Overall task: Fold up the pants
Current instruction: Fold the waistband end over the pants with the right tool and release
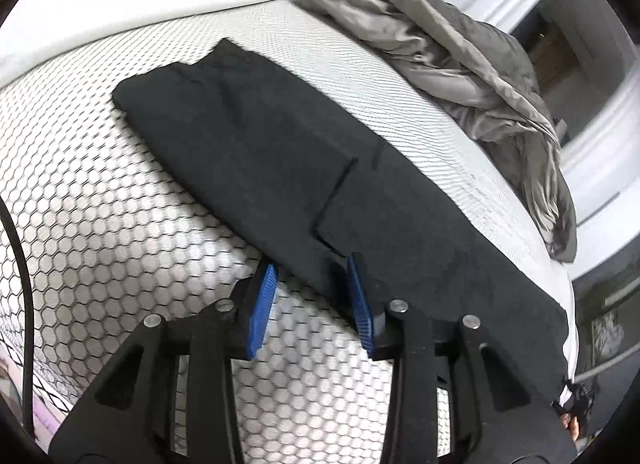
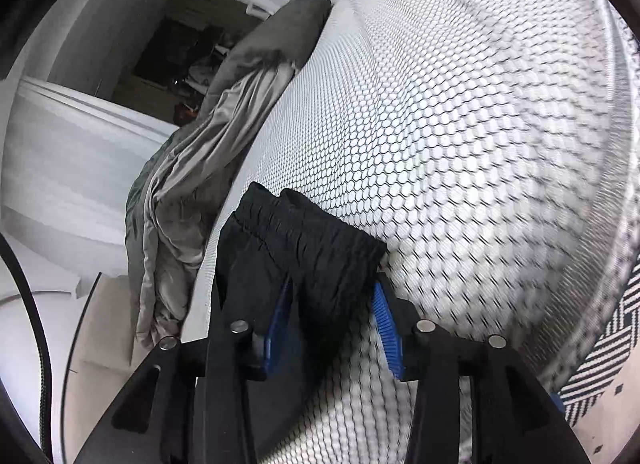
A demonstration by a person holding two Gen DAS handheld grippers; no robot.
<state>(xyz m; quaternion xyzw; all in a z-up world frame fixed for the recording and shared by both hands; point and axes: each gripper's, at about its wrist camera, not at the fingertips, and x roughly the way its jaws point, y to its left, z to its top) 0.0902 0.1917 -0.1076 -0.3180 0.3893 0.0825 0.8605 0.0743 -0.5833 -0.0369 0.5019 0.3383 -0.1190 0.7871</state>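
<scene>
Black pants (image 1: pixel 280 167) lying lengthwise-folded on the honeycomb bed (image 1: pixel 100 223), cross fold judged undone; left gripper (image 1: pixel 310 300) wide open, empty, at the near hem edge, right gripper (image 2: pixel 332 320) open astride the waistband (image 2: pixel 304 223), grey blanket (image 1: pixel 460 51) at two o'clock.

Honeycomb-patterned mattress (image 1: pixel 100 203) fills lower left, rumpled grey blanket (image 1: pixel 460 51) upper right, white wall (image 2: pixel 72 167) and dark doorway (image 2: pixel 172 39) upper left.

Black pants (image 1: pixel 280 151) lie on a white mattress (image 1: pixel 100 203) with a black honeycomb pattern. The blanket (image 1: pixel 460 51) is grey; the pads (image 1: pixel 262 304) are blue.
</scene>
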